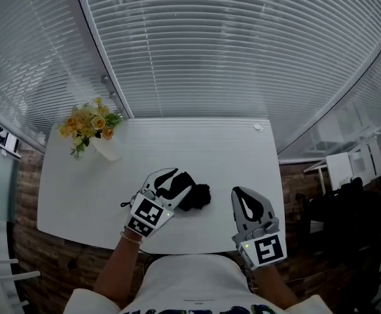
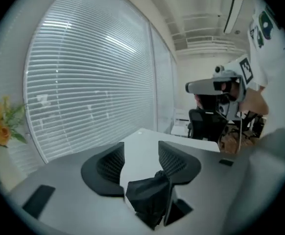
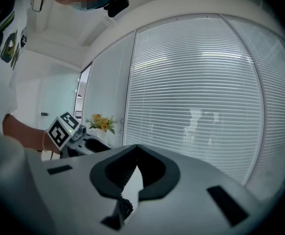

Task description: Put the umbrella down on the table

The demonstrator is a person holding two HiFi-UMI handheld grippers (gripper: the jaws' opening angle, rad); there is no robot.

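Left gripper (image 1: 176, 178) hovers over the white table (image 1: 197, 142) angled slightly down, jaws spread and not pinching anything. The black folded umbrella (image 1: 197, 197) lies on the table right at its tips, pretty close to the near edge. Right gripper (image 1: 241, 193) hangs about level over the near right edge with its jaws pressed together, and there's plenty of open tabletop beyond, with just flowers (image 1: 89, 124) in the far left corner.

A white rectangular table (image 1: 197, 150) stands in the corner where 2 window walls meet. Both walls are covered by closed white venetian blinds (image 1: 243, 44) with daylight glowing through the slats. At the table's far left corner sits 1 white vase (image 1: 107, 150) of yellow flowers (image 1: 87, 124). The floor (image 1: 27, 195) is brown wood. To the right stand a black office chair (image 1: 347, 208) and a white desk (image 1: 341, 165).
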